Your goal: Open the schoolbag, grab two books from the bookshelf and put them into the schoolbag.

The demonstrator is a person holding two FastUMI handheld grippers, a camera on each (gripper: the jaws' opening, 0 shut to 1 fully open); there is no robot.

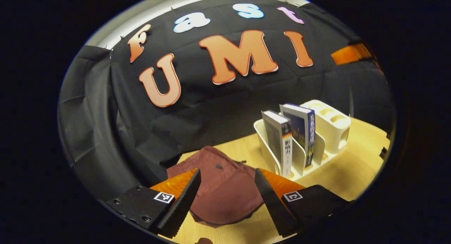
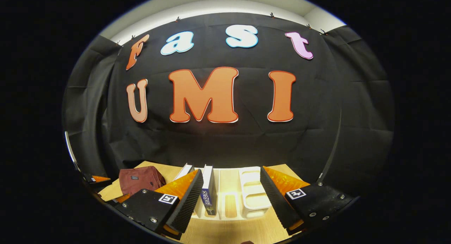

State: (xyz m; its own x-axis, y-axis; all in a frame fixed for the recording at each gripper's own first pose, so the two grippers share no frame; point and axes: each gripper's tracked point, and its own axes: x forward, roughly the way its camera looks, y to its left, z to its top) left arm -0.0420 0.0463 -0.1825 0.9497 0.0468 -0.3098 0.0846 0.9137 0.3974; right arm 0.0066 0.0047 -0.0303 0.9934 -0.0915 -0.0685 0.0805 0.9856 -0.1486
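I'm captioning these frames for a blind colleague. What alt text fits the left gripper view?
The left claw hangs open above a closed maroon schoolbag on a wooden table. To the right, a white bookshelf holds two upright books: a grey book and a blue book.

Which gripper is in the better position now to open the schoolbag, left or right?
Probably the left gripper: its open fingers frame the schoolbag just ahead. The right gripper faces the bookshelf; the bag lies off to its side.
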